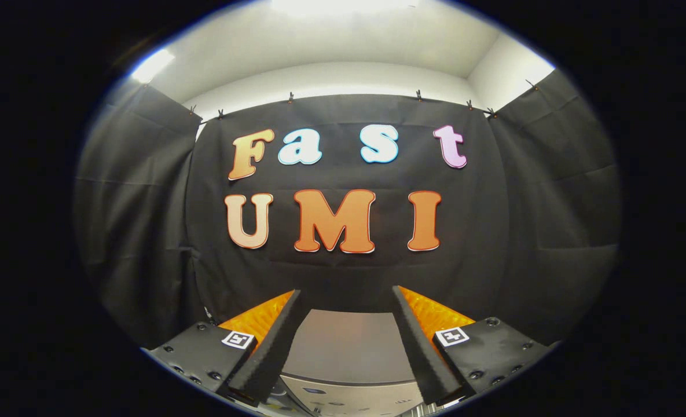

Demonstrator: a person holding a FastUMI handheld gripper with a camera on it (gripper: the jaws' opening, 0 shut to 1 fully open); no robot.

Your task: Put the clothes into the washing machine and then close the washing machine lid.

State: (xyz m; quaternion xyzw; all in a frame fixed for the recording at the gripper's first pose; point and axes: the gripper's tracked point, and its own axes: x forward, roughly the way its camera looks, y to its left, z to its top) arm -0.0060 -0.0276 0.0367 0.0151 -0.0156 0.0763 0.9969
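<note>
Ribbed foam-like pads line the gripper fingers, spread wide, nothing between them. Below and between them sits the washing machine: flat, smooth grey lid closed, a control strip with small marks at its near edge. Beyond hangs creased black cloth wall.

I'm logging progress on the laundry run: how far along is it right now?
Nothing looks done from here. The tool is open and holds nothing, its fingers spread above the grey top of the washing machine. Whether the lid is open or shut can't be told. Loading the clothes and closing the lid appear left.
</note>
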